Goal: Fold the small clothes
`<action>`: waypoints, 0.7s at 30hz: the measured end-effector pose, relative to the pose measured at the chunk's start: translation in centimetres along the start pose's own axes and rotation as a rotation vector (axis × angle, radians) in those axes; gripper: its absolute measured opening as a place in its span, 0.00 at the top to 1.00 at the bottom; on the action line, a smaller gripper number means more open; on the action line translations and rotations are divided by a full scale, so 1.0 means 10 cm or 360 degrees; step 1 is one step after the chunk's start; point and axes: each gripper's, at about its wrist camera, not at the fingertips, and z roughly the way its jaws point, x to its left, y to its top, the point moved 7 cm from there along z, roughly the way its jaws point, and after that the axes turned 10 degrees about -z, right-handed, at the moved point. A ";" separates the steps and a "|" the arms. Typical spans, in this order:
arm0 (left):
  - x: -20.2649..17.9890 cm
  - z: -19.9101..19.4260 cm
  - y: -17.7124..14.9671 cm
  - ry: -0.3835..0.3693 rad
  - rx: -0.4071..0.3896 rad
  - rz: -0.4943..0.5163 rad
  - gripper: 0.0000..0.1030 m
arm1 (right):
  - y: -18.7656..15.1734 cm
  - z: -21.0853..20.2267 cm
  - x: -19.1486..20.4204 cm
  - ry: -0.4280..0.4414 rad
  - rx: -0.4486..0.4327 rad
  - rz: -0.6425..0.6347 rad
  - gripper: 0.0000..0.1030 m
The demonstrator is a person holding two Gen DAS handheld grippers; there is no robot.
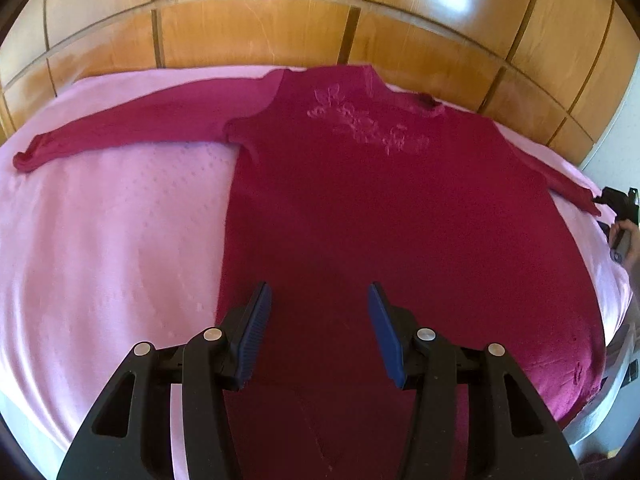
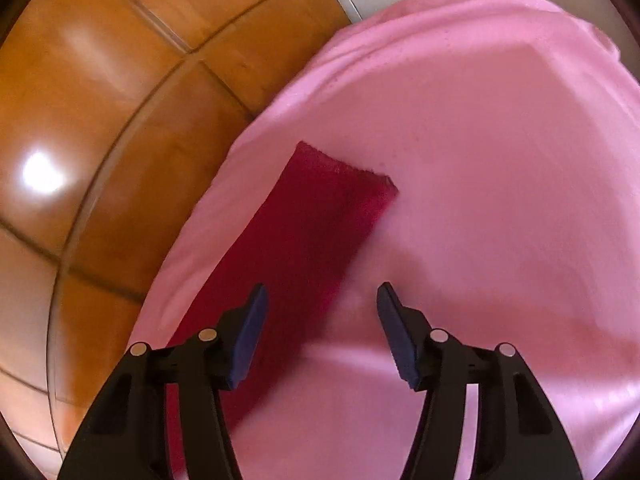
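A dark red sweater (image 1: pixel 360 208) lies flat, front up, on a pink bedspread (image 1: pixel 112 240), its neck toward the wooden wardrobe (image 1: pixel 256 36) at the far side. One sleeve (image 1: pixel 120 128) runs straight out to the left in the left wrist view, its cuff just short of the bedspread's left edge; broad bare pink lies below it. The other sleeve slants off to the right, its cuff near the bed's right edge, close to a hand holding a black tool.

The left gripper (image 1: pixel 320 300) hangs over the lower part of the sweater's body, just inside its left side edge — its blue pads (image 1: pixel 256 332) spread apart with nothing between them, only cloth beneath.

The right gripper (image 2: pixel 322 300) sits over the right sleeve (image 2: pixel 304 240), jaws apart and holding nothing. The sleeve runs up and away from under the left pad (image 2: pixel 248 340) to its cuff — the right pad is over bare pink. The bedspread's edge along the wardrobe runs close beside the sleeve on the left; to the right lies wide clear bedspread.
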 end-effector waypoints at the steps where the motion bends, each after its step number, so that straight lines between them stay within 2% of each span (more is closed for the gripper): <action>1: -0.01 0.03 0.01 0.0006 0.0008 -0.0002 0.52 | -0.02 0.06 0.05 -0.0033 0.0007 -0.0027 0.45; 2: -0.02 0.05 0.02 0.0012 0.0012 -0.0003 0.52 | 0.04 0.11 0.07 -0.0083 0.0009 -0.0104 0.48; 3: -0.02 0.07 0.03 0.0015 0.0013 -0.0003 0.52 | 0.12 0.11 0.05 -0.0129 0.0020 -0.0168 0.64; 4: -0.02 0.07 0.04 0.0013 0.0014 -0.0004 0.52 | 0.14 0.12 0.09 -0.0162 0.0031 -0.0216 0.90; 5: -0.03 0.07 0.05 0.0009 0.0013 -0.0005 0.48 | 0.17 0.10 0.16 -0.0159 0.0035 -0.0244 0.95; 8: -0.03 0.09 0.09 -0.0025 0.0002 -0.0043 0.43 | 0.36 -0.14 0.43 -0.0075 -0.0076 -0.0383 0.95; 12: -0.01 0.09 0.16 -0.0045 -0.0028 -0.0103 0.43 | 0.20 -0.43 1.14 0.0143 -0.0128 -0.0617 0.95; 16: 0.05 0.10 0.23 -0.0135 -0.0005 -0.0202 0.43 | -0.25 -0.63 1.99 0.0372 -0.0111 -0.0858 0.95; 19: 0.12 0.07 0.28 -0.0194 0.0001 -0.0272 0.43 | -0.80 -0.68 2.72 0.0547 -0.0044 -0.1055 0.95; 21: 0.17 0.04 0.35 -0.0222 -0.0020 -0.0320 0.43 | -1.15 -0.71 3.05 0.0635 0.0014 -0.1143 0.95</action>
